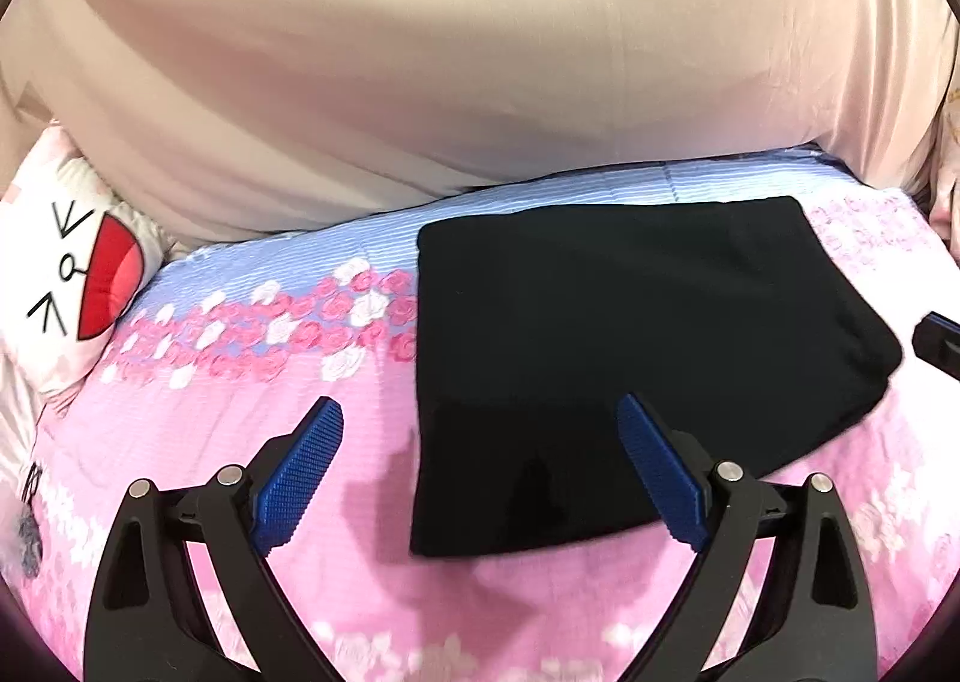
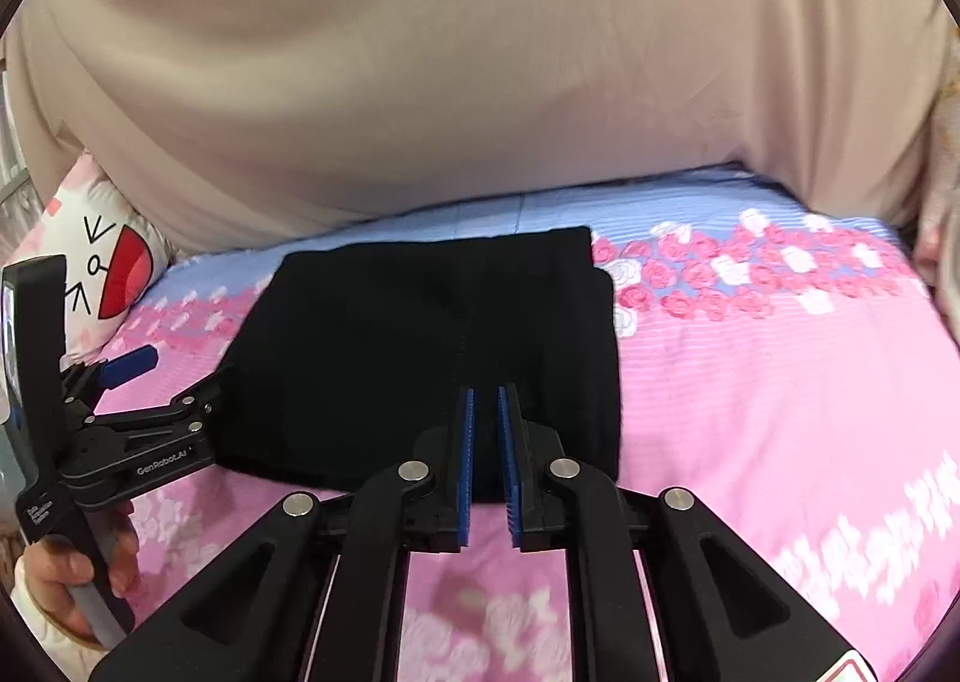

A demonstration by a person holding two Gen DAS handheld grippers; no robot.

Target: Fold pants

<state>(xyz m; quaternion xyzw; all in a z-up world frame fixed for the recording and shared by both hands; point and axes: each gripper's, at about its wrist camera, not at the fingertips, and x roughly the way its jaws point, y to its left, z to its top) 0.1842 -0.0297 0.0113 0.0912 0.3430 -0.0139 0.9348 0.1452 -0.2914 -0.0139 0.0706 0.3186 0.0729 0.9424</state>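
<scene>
The black pants [image 1: 630, 334] are folded into a compact, roughly square stack, lying flat on the pink floral bedsheet [image 1: 372, 592], mid-bed. The far edge of the stack sits on the sheet's blue striped band [image 1: 540, 196]; a row of pink and white roses runs across the sheet on either side of it. In the right wrist view a vertical seam shows down the middle of the top layer, and the layers step at the far right corner.

Your left gripper [image 1: 480, 466] is off the fabric, above the near left corner of the stack. Its blue ribbed fingers [image 1: 300, 472] are spread wide, nothing between them; the left one is over bare sheet, the right one over the pants. In the right wrist view your left hand [image 2: 72, 580] grips its handle at the left edge of the frame.

Your right gripper [image 2: 485, 466] is over the near edge of the stack, around its middle. Its fingers [image 2: 465, 466] stand nearly together with a narrow gap showing, and no cloth is pinched in it. I can't tell whether the tips touch the fabric.

Beyond the pants, beige draped fabric [image 1: 480, 52] fills the far side. A white cartoon-face pillow [image 1: 72, 274] with a red mouth sits at the far left, against that drape.
</scene>
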